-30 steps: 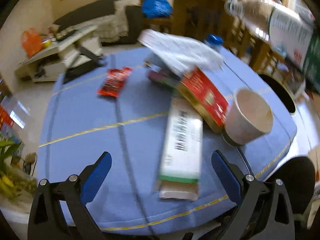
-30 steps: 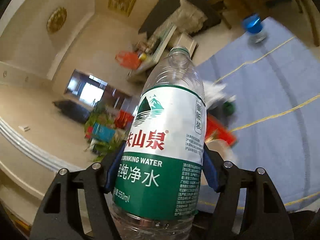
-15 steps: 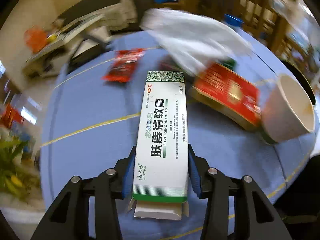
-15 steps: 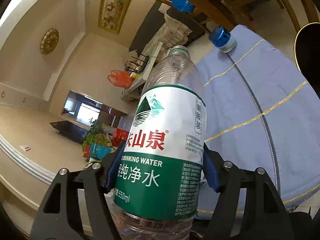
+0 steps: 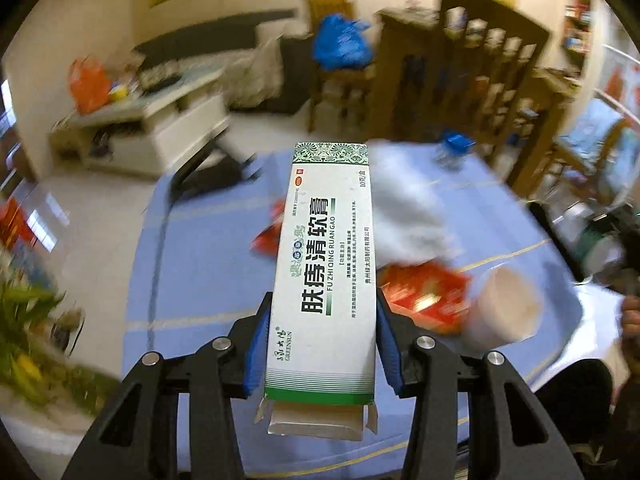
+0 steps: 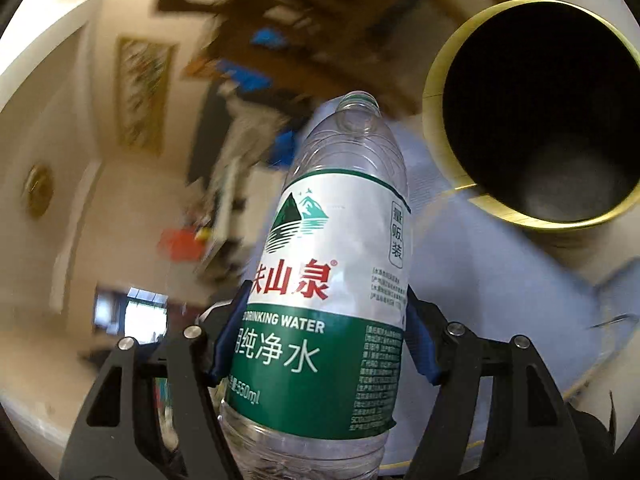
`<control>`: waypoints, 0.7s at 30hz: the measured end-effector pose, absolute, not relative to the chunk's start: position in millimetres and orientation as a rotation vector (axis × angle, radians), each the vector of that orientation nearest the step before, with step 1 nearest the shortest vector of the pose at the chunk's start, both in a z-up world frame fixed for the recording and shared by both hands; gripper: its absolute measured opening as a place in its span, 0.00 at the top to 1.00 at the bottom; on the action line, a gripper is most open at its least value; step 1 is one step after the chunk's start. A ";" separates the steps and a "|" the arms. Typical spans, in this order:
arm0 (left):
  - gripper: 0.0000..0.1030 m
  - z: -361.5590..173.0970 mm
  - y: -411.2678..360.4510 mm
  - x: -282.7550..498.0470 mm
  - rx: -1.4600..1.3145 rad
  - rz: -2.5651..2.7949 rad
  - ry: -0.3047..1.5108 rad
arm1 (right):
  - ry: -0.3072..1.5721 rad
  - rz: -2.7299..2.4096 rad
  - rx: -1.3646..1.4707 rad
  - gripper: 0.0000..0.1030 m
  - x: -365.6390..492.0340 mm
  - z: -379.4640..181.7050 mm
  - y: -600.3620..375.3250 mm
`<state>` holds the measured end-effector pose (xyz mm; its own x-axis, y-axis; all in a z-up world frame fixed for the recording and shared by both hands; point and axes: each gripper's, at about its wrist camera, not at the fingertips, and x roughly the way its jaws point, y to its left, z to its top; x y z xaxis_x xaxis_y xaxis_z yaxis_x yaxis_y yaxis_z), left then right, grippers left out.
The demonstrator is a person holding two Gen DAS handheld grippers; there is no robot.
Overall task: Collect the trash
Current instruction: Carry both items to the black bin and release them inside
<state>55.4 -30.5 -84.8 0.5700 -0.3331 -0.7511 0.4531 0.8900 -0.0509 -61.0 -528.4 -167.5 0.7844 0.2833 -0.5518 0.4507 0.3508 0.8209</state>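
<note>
Two pieces of trash are in our claws: left claw (image 5: pixel 322 344) clamps the ointment box (image 5: pixel 326 264) above the blue bench (image 5: pixel 208 280); right claw (image 6: pixel 320 332) grips the uncapped water bottle (image 6: pixel 332 280) beside the dark bin (image 6: pixel 536 116).

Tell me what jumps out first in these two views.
A clear water bottle, cap off, fills the right view, clamped between the right gripper's fingers, its neck toward a gold-rimmed bin. In the left view, a long white and green box sits in the left gripper above a cluttered blue table.
</note>
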 end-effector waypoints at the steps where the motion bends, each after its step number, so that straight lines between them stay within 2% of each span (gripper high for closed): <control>1: 0.56 -78.2 -43.7 52.1 0.159 -0.497 0.831 | 0.705 -0.164 1.271 0.34 -68.3 -178.5 -539.7; 5: 0.56 -57.2 -127.2 38.1 0.200 -0.673 0.790 | 0.702 -0.264 1.299 0.33 -75.3 -200.7 -567.0; 7: 0.56 -55.2 -160.3 31.2 0.214 -0.739 0.792 | 0.690 -0.315 1.312 0.30 -76.8 -210.8 -580.8; 8: 0.56 -55.4 -184.2 27.1 0.225 -0.781 0.795 | 0.668 -0.354 1.301 0.14 -77.6 -214.3 -590.5; 9: 0.56 -56.8 -206.8 22.1 0.240 -0.816 0.803 | 0.651 -0.384 1.283 0.04 -80.3 -214.7 -594.1; 21: 0.56 -116.8 -403.9 9.5 0.323 -1.054 0.984 | 0.257 -0.663 1.344 0.04 -161.9 -214.3 -635.0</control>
